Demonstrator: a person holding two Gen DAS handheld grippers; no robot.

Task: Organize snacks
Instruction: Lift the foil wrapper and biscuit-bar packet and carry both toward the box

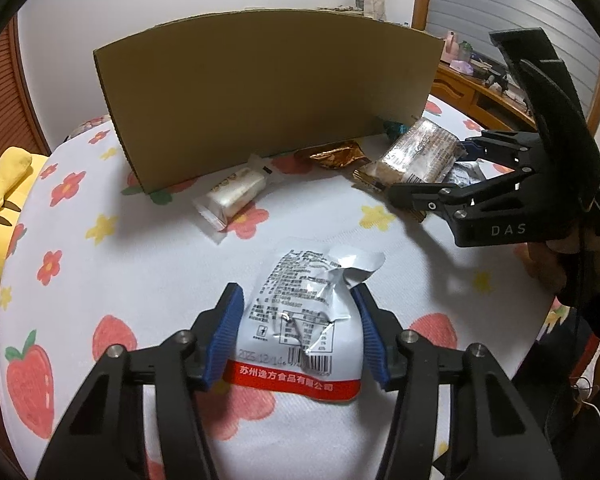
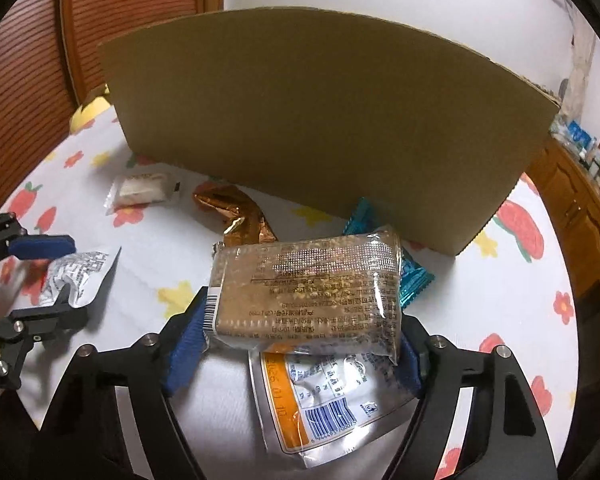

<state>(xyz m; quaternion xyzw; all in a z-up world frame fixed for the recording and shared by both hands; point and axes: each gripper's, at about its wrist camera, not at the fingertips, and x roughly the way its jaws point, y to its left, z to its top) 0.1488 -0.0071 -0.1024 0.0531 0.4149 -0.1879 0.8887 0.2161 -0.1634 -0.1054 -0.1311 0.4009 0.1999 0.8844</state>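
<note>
My left gripper is open around a silver packet with a red band that lies on the table; its blue pads flank the packet's sides. My right gripper is shut on a brown biscuit pack in clear wrap, held over a silver and orange pouch. In the left wrist view the right gripper holds that biscuit pack at the right. In the right wrist view the left gripper sits at the left over the silver packet.
A brown cardboard box wall stands behind the snacks. A white wrapped bar, a copper foil wrapper and a teal wrapper lie near it. The tablecloth has fruit and flower prints. A yellow plush sits left.
</note>
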